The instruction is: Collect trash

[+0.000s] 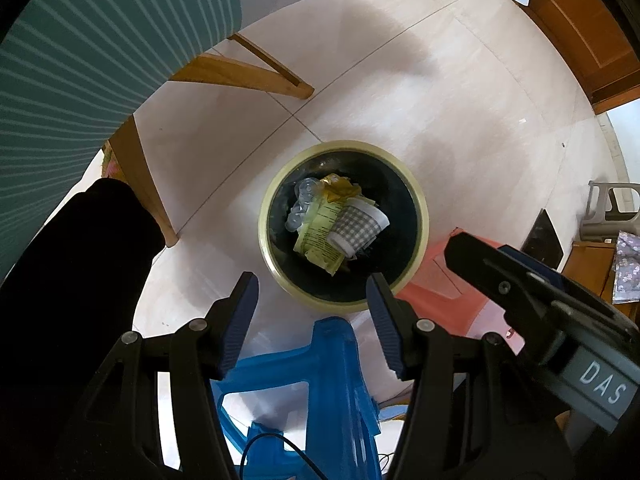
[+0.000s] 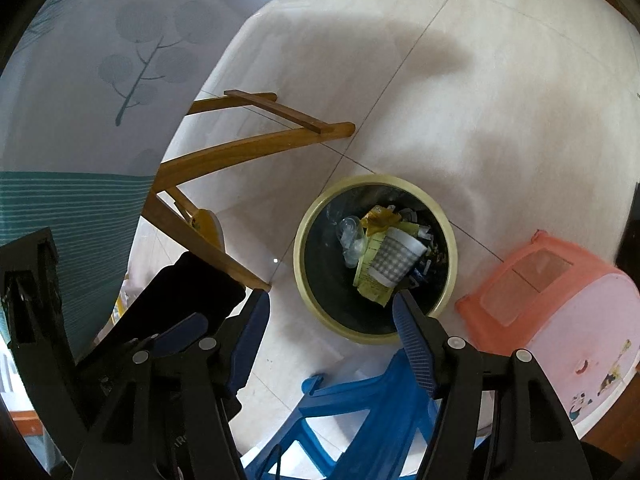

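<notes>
A round bin with a pale yellow rim (image 1: 276,184) (image 2: 304,216) stands on the tiled floor below both grippers. Inside lie a grey checked paper cup (image 1: 358,226) (image 2: 394,258), a yellow-green wrapper (image 1: 320,236) (image 2: 370,280) and a crumpled clear plastic bottle (image 1: 302,204) (image 2: 352,240). My left gripper (image 1: 314,296) points straight down just short of the bin, open, with nothing between its fingers. My right gripper (image 2: 330,306) hangs over the bin's near rim, open wide and empty. The right gripper's black body (image 1: 520,280) shows at the right of the left wrist view.
A blue plastic stool (image 1: 320,400) (image 2: 360,400) stands directly under the grippers. A pink plastic stool (image 2: 560,292) (image 1: 436,292) sits right of the bin. A table with a teal striped cloth (image 1: 80,80) and wooden legs (image 2: 248,148) is at the left. A dark sleeve (image 1: 72,280) is at the lower left.
</notes>
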`<state>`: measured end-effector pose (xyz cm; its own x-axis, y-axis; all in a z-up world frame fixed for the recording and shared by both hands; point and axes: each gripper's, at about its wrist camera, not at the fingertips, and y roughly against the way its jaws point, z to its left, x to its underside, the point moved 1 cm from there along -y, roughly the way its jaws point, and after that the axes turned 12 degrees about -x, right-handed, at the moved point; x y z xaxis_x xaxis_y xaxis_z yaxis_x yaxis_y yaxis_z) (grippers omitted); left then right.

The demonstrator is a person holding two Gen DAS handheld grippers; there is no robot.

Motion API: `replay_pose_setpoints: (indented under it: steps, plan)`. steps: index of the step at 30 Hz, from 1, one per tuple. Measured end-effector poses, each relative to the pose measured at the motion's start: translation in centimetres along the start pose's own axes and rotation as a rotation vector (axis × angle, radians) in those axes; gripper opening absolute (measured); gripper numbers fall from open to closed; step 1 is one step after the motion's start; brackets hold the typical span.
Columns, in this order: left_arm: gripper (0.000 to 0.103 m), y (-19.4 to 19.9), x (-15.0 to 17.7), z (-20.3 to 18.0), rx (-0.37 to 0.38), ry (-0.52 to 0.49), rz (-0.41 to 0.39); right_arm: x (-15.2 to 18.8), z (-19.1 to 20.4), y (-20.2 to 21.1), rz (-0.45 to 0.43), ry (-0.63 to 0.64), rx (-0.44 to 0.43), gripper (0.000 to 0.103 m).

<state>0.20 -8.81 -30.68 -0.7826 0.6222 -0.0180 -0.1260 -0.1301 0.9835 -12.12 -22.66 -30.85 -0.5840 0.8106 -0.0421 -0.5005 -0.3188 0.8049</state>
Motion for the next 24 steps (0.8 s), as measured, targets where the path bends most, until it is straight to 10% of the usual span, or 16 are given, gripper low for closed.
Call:
replay_pose_setpoints:
  steps: [24]
  plan:
    - [0.053,8.0,3.4,3.8,0.070,0.085,-0.019,1.4,4.3,5.9,-0.023,0.213,0.114,0.065]
